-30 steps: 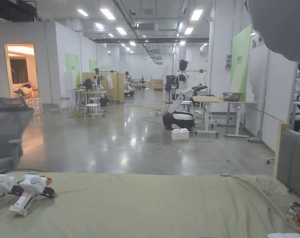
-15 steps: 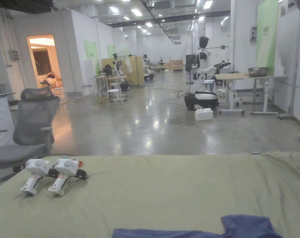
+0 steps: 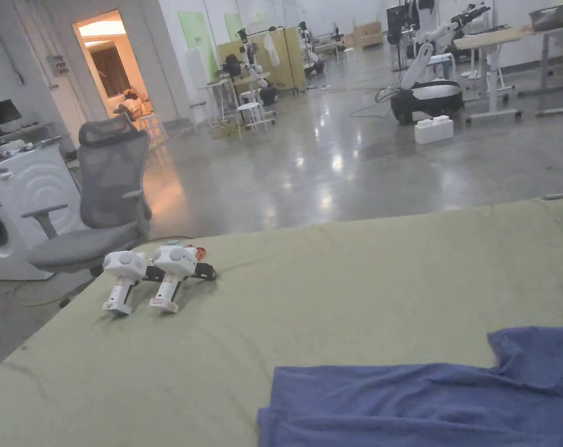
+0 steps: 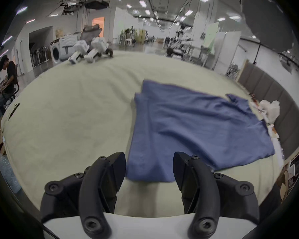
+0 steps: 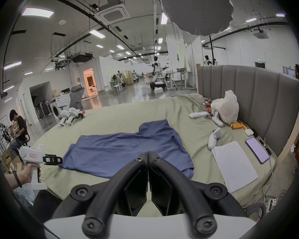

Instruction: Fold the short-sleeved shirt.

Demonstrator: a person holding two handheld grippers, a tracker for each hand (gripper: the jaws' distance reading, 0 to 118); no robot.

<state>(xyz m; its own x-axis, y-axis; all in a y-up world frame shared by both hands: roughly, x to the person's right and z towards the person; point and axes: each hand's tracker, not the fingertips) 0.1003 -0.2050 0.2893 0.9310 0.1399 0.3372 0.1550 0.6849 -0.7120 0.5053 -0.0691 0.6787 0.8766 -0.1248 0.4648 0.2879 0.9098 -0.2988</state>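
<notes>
- Green bedsheet (image 3: 344, 291) covers the bed before us, a grey headboard (image 5: 248, 94) along its right edge.
- We see the blue shirt (image 5: 124, 149) spread flat near the bed's front edge.
- Our left gripper (image 4: 149, 170) hangs wide open over the shirt's near corner.
- Our right gripper (image 5: 148, 158) has its jaws pressed together, holding nothing.

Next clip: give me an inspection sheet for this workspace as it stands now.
Surface: bed sheet, olive, lightly wrinkled.
Job's things: blue shirt lying spread, unfolded, ungripped.
Clutter: two spare grippers at far corner; paper pad, phone, white bag by headboard.
Grippers: left gripper open over shirt edge; right gripper shut, empty.
Cables: cable beside the bed.
Surroundings: office chair, washing machine, seated person.
</notes>
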